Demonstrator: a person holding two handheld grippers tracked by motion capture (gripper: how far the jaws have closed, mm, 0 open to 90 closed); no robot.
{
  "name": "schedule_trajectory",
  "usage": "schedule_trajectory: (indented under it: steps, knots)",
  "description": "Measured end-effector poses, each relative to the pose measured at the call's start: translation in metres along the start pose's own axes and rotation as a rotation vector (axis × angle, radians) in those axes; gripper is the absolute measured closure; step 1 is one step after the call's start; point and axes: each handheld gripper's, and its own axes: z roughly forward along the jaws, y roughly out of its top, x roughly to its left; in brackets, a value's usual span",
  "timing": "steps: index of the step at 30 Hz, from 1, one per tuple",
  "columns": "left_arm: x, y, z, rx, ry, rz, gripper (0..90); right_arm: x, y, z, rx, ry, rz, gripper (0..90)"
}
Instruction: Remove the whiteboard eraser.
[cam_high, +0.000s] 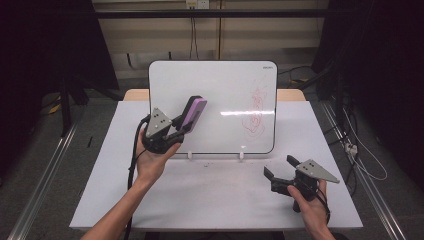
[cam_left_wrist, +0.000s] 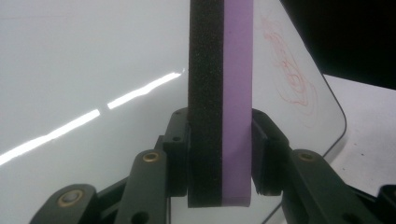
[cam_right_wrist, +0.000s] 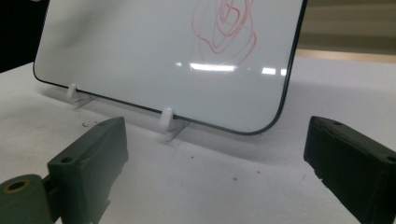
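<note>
A purple-and-black eraser (cam_left_wrist: 220, 107) is clamped in the black left gripper (cam_high: 176, 131); red scribbles (cam_high: 255, 114) are seen beyond it on the white whiteboard (cam_high: 220, 85).

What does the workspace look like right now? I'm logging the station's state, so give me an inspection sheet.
Surface: white table, small dark and red specks near the board's feet.
Job's things: whiteboard upright on two white clip feet, red scribble on its right part; purple and black eraser.
Clutter: nothing seen.
Grippers: left gripper shut on the eraser, raised before the board; right gripper open, low over the table.
Cables: black cable trails from the left gripper.
Surroundings: dark room, floor wires at right.
</note>
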Motion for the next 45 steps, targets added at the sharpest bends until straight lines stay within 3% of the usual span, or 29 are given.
schedule_trajectory:
  steps: [7,10,14,18,22,29,32,36,38,45]
  knots:
    - [-0.008,-0.004,-0.004,-0.015,-0.002,-0.005,64.1,0.013,0.005,0.006,0.008,0.014,-0.041,5.7]
    - [-0.012,-0.004,-0.006,-0.041,-0.010,-0.036,64.1,0.020,0.011,0.012,-0.001,0.030,-0.037,5.8]
    - [-0.019,-0.005,-0.006,-0.052,-0.026,-0.052,64.1,0.034,0.026,0.020,-0.062,0.070,-0.030,5.4]
    - [-0.026,-0.007,0.001,-0.049,-0.045,-0.057,64.1,0.050,0.039,0.034,-0.116,0.154,-0.012,5.4]
    - [-0.031,-0.008,0.010,-0.040,-0.062,-0.072,64.1,0.063,0.047,0.047,-0.162,0.190,0.033,5.5]
    - [-0.034,-0.009,0.019,-0.036,-0.073,-0.107,64.1,0.072,0.055,0.063,-0.204,0.244,0.041,2.9]
    - [-0.035,-0.009,0.025,-0.043,-0.086,-0.138,64.1,0.075,0.063,0.068,-0.246,0.244,0.058,3.3]
    - [-0.038,-0.012,0.029,-0.034,-0.084,-0.147,64.1,0.072,0.067,0.075,-0.283,0.238,0.137,9.2]
    - [-0.040,-0.016,0.030,-0.031,-0.085,-0.171,64.1,0.070,0.067,0.079,-0.296,0.233,0.177,8.1]
    - [-0.045,-0.021,0.032,-0.024,-0.095,-0.185,64.1,0.078,0.064,0.089,-0.338,0.264,0.230,10.2]
